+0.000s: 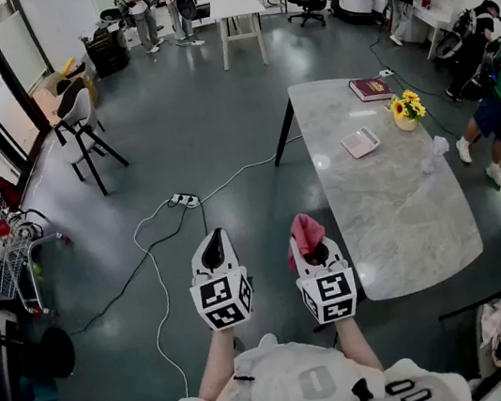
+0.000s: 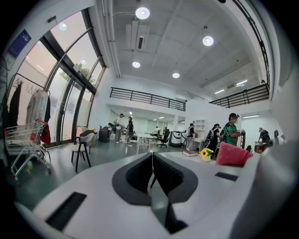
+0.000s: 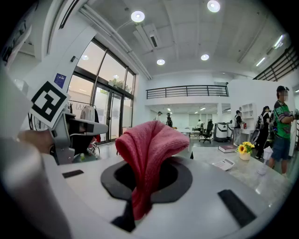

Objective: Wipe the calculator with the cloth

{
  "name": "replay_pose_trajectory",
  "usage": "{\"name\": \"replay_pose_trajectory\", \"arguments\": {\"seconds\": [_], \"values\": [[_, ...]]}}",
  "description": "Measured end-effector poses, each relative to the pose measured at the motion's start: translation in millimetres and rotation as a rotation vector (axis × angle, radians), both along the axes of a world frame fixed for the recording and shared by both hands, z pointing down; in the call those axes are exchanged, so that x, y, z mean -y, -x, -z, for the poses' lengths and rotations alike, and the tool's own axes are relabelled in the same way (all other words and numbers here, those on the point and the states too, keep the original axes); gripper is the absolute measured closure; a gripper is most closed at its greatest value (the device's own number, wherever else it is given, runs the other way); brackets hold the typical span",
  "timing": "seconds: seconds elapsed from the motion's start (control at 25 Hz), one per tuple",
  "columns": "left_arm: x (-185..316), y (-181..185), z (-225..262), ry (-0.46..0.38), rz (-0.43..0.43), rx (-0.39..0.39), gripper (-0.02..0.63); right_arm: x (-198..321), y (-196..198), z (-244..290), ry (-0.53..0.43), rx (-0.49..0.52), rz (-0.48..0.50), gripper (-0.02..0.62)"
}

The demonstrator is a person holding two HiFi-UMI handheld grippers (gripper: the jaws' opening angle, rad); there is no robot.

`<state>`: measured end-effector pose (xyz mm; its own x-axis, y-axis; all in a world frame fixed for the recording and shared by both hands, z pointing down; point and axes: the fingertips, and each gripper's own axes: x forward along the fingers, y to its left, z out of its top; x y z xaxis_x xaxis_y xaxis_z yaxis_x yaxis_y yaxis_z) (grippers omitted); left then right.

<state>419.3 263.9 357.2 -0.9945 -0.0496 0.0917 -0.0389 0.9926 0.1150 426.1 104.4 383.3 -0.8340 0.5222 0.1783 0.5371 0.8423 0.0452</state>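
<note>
Well short and left of the calculator, seemingly slanted on the tabletop, the right claw, clamping the cloth, is nearer; the left claw is closed, empty.

The calculator lies too far off for its keys to show.

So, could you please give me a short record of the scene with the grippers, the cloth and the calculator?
Left gripper: shut, nothing between its jaws
Right gripper: shut on the pink cloth
Calculator: lying on the marble table, toward its far end, untouched
Also on table: red book and sunflowers, both beyond the calculator
Gripper position: both over the floor, left of the table, well apart from the calculator
Task stage: cloth in hand, wiping not yet begun
</note>
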Motion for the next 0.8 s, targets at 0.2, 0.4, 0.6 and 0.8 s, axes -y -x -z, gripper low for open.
{"name": "replay_pose_trajectory", "arguments": {"seconds": [0.2, 0.4, 0.6, 0.8], "values": [[-8, 4, -1, 0.003, -0.004, 0.002, 0.584, -3, 3, -4, 0.006, -0.016, -0.014, 0.543], [-23, 13, -6, -0.01, -0.002, -0.001, 0.584, -15, 12, -6, -0.01, -0.015, -0.012, 0.543], [-39, 18, -10, -0.02, 0.001, -0.016, 0.584, -35, 15, -3, 0.01, -0.01, 0.014, 0.541], [-61, 17, -16, -0.053, -0.014, -0.003, 0.584, -57, 8, -12, -0.038, 0.008, 0.018, 0.54]]}}
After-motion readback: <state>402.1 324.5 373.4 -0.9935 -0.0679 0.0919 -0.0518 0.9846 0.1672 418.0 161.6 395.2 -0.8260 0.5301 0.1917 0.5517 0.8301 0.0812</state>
